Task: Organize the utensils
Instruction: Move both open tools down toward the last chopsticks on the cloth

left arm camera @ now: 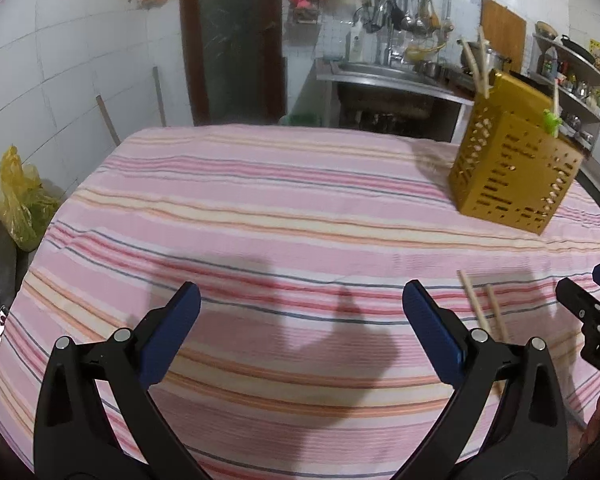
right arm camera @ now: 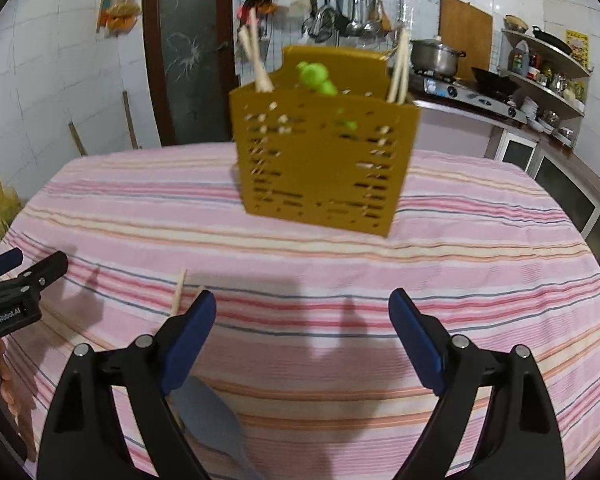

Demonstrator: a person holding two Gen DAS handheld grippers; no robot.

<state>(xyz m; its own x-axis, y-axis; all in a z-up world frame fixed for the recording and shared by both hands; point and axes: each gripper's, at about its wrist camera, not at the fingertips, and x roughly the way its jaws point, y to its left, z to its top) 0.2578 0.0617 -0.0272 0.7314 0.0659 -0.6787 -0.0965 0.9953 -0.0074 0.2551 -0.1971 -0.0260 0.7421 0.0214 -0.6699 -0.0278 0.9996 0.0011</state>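
A gold slotted utensil holder (right arm camera: 324,160) stands on the pink striped tablecloth (right arm camera: 460,280) and holds wooden chopsticks (right arm camera: 398,68) and a green-topped utensil (right arm camera: 318,76). In the left wrist view the holder (left arm camera: 512,168) is at the far right. Two loose chopsticks (left arm camera: 484,312) lie on the cloth just right of my left gripper (left arm camera: 300,296), which is open and holds nothing. My right gripper (right arm camera: 303,300) is also open and holds nothing. The loose chopsticks (right arm camera: 179,292) lie by its left finger, and a grey spatula blade (right arm camera: 212,420) lies under it. Each gripper shows in the other's view: right gripper (left arm camera: 584,280), left gripper (right arm camera: 40,260).
A yellow plastic bag (left arm camera: 20,196) sits on the floor left of the table. Beyond the table's far edge are a steel sink (left arm camera: 380,72), a stove with a pot (right arm camera: 436,58) and shelves (right arm camera: 548,76) of kitchenware. A dark door (left arm camera: 236,40) is behind.
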